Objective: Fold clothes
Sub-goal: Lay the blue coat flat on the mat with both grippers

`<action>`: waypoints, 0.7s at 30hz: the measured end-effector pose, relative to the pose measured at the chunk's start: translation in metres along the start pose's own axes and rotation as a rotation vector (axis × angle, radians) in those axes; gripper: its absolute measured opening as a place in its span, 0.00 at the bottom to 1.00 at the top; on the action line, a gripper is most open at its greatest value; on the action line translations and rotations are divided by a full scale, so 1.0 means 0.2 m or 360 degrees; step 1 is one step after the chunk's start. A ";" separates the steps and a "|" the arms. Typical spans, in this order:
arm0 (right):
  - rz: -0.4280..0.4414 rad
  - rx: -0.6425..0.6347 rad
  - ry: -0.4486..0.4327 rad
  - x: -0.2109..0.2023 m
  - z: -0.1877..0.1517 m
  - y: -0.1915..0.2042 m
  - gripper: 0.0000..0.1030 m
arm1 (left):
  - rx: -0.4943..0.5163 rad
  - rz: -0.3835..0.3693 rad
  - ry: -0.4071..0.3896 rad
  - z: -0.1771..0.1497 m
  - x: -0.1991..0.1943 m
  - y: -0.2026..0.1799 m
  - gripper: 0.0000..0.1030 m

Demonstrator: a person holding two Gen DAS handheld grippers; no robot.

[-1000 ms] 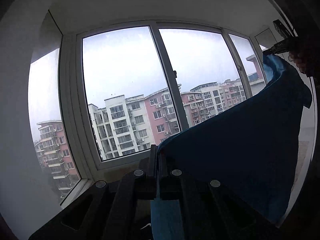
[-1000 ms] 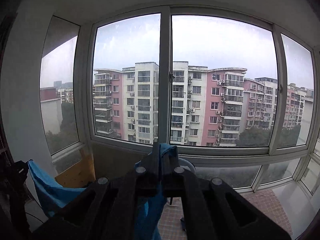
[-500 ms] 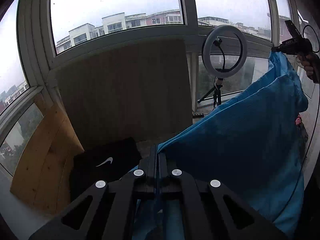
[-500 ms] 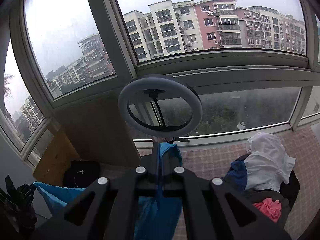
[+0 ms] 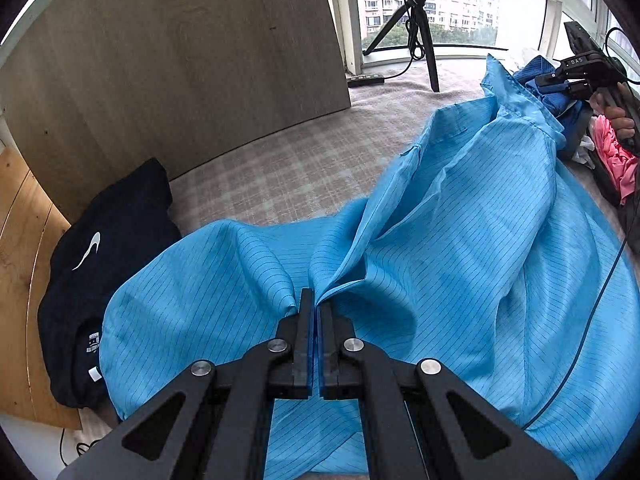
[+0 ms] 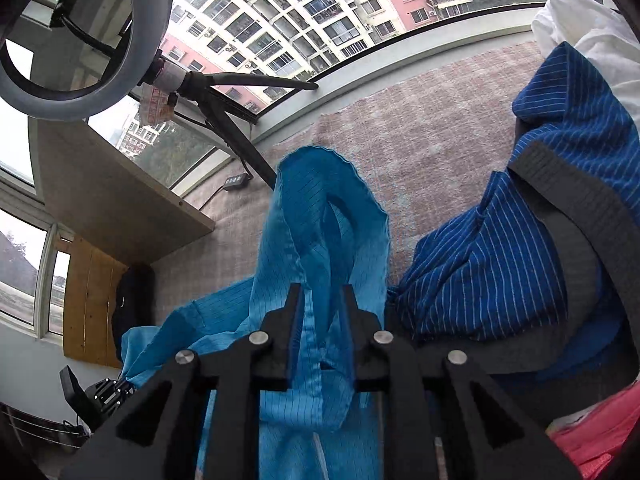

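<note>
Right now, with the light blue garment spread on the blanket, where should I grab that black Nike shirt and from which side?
Probably the black shirt's near edge by its neck label, coming from the left. It lies flat against the wooden panel, and the light blue garment overlaps its right side. The left hand-held gripper is shut on that garment, so release first.

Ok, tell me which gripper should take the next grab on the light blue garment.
Right, probably. The right gripper stands with its jaws apart and the light blue garment loose between them, so it can shift freely. The left gripper is shut on a fold, anchoring it.
</note>
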State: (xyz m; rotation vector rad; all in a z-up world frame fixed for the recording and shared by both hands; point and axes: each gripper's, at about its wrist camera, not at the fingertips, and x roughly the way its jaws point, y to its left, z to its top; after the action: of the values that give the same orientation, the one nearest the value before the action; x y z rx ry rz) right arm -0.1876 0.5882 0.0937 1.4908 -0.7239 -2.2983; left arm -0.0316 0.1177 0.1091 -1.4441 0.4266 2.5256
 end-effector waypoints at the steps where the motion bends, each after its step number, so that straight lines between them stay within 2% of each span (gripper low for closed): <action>1: 0.0028 -0.0011 -0.0019 -0.01 0.00 -0.01 0.17 | -0.0004 -0.0001 0.0005 0.00 -0.01 0.00 0.00; 2: 0.0070 -0.0027 -0.0031 -0.01 0.00 0.00 0.18 | -0.0004 0.0000 0.0008 0.00 -0.01 0.00 0.00; 4: 0.0123 -0.0079 -0.0028 0.00 0.01 0.03 0.27 | 0.0002 0.0008 0.0007 0.00 0.00 0.00 0.00; 5: 0.0115 -0.0121 -0.0026 0.02 0.02 0.06 0.44 | 0.0005 0.0011 0.0007 0.01 0.00 0.00 0.00; 6: 0.0085 -0.0175 -0.0024 0.04 0.03 0.10 0.57 | 0.0006 0.0015 0.0007 0.01 0.00 -0.01 0.00; 11: -0.0035 -0.0354 0.0106 0.24 0.03 0.22 0.57 | -0.0005 0.0021 0.0010 0.01 0.01 -0.01 0.00; 12: -0.0065 -0.0375 0.0129 0.28 0.02 0.24 0.49 | -0.0007 0.0025 0.0008 0.01 0.01 0.00 0.00; 13: -0.0085 -0.0400 0.0142 0.30 0.01 0.25 0.34 | -0.0010 0.0029 0.0004 0.02 0.00 0.01 0.00; 14: -0.0089 -0.0427 0.0152 0.30 0.00 0.27 0.00 | -0.0015 0.0034 -0.0002 0.02 0.00 0.02 0.00; 16: -0.0107 -0.0497 0.0130 0.28 -0.01 0.32 0.02 | -0.0026 0.0046 -0.0023 0.04 -0.03 0.05 0.00; 18: -0.0140 -0.0601 -0.0006 0.14 0.01 0.41 0.01 | -0.0039 0.0064 -0.0056 0.09 -0.07 0.09 0.00; 21: -0.0185 -0.0626 -0.0219 -0.09 0.15 0.48 0.01 | -0.0073 0.0065 -0.0121 0.24 -0.12 0.18 0.00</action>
State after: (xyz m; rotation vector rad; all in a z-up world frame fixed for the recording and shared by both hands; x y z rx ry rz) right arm -0.2087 0.5250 0.1725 1.2318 -0.1990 -2.4660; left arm -0.0686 0.0995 0.1584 -1.3633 0.3917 2.6292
